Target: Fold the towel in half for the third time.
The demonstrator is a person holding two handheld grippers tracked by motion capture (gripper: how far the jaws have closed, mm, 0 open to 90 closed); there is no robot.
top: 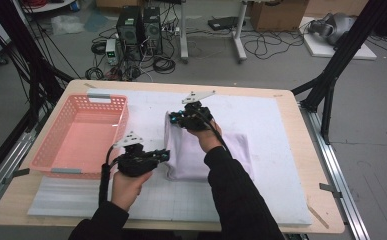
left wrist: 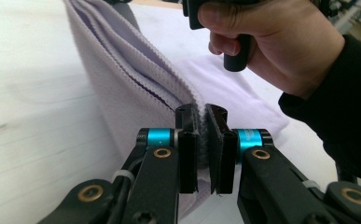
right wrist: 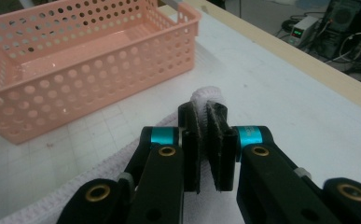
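Now both grippers are clamped on the same pale lilac towel (top: 201, 150), which lies on the white mat (top: 276, 150) of the counter (top: 311, 200), just to the right of the pink basket (top: 81, 135).

The left gripper (top: 165, 155) holds the towel at its near left edge, on the side that faces the basket. In the left gripper view its two black jaws are pressed together on the folded hem of the towel (left wrist: 136, 88), with several layers of cloth caught between them, and the cloth rises away from the jaws as a tilted, stretched band. Behind it the person's right hand (left wrist: 281, 42) grips the handle of the other tool.

The right gripper (top: 173, 119) holds the far left corner of the towel, farther from the person than the left gripper and also on the basket side. In the right gripper view the jaws are closed on a small white ribbed fold of the towel (right wrist: 206, 100), which sticks out a little above the jaw tips. Beyond them the basket (right wrist: 89, 65) stands on the mat, with its perforated walls and its bare floor visible.

Between the two grippers the left edge of the towel is lifted off the mat, while the rest of the towel, on the side away from the basket, lies flat.
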